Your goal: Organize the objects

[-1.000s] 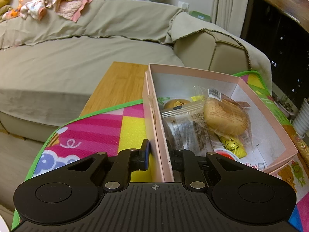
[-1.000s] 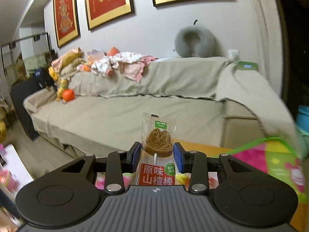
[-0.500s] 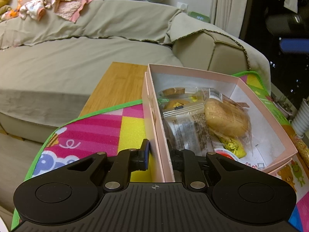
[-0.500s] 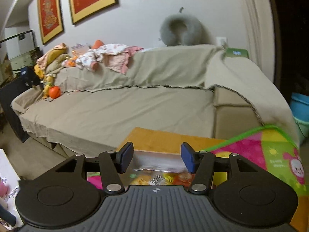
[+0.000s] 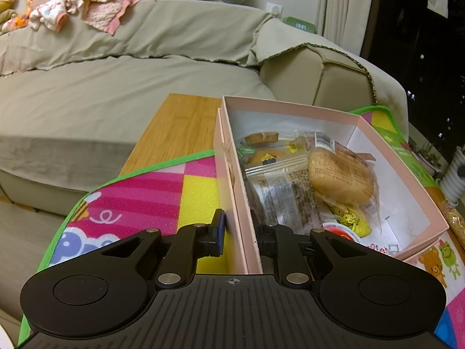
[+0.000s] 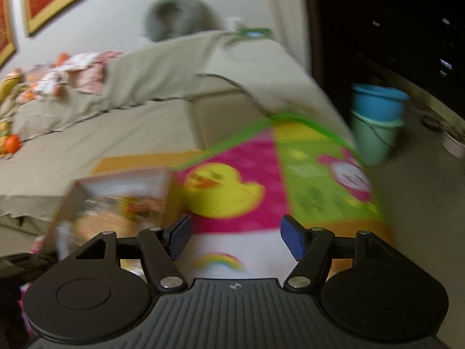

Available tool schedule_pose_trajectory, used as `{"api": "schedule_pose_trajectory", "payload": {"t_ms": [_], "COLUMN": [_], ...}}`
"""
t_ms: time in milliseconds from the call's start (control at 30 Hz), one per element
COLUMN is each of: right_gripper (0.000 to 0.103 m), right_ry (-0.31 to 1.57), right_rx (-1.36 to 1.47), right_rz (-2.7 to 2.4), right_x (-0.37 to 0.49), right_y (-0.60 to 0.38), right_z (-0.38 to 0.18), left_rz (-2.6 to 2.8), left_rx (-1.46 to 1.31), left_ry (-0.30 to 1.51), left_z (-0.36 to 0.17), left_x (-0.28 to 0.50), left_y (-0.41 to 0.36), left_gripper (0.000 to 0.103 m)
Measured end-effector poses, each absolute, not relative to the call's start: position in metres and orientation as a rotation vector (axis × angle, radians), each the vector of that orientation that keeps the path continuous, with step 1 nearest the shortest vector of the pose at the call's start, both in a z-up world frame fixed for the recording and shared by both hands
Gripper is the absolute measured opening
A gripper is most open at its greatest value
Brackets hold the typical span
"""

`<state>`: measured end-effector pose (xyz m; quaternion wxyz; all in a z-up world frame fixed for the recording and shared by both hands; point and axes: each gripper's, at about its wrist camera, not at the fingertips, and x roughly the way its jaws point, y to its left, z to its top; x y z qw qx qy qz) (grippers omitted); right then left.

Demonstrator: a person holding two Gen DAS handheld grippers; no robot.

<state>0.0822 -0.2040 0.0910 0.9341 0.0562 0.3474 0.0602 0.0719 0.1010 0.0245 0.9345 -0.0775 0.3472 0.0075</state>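
While a big tan sofa (image 5: pixel 122 87) fills the far side of the room, a bright play mat (image 5: pixel 151 200) covers most of the wooden table (image 5: pixel 180 128). On the mat sits the pink box (image 5: pixel 290 109) with wrapped snacks (image 5: pixel 340 177) inside. The left gripper (image 5: pixel 239 229) pinches the box's near left wall. The right gripper (image 6: pixel 234 237) has just been opening and is wide, with nothing between its pads, over bare mat right of the box. Blue buckets (image 6: pixel 377 116) stand far right on the floor.

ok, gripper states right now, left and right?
Left gripper: shut on the near wall of the pink cardboard box.
Right gripper: open, nothing between its jaws; they have just been opening.
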Motion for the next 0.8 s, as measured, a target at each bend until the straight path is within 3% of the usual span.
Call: {"api": "schedule_pose_trajectory", "payload": {"t_ms": [333,800], "right_gripper": [0.068,0.068], "right_ry": [0.808,0.833], "right_rx": [0.233,0.086], "right_rz": [-0.045,0.071], "right_x": [0.056,0.037], "right_y": [-0.282,-0.238], "right_z": [0.044,0.023], "left_rz": [0.029,0.030], "left_rx": [-0.141,-0.130], "left_ry": [0.714,0.715], "left_z": [0.025,0.023], "left_x": [0.076,0.078], "left_y": [0.098,0.098], "left_gripper": [0.016,0.016]}}
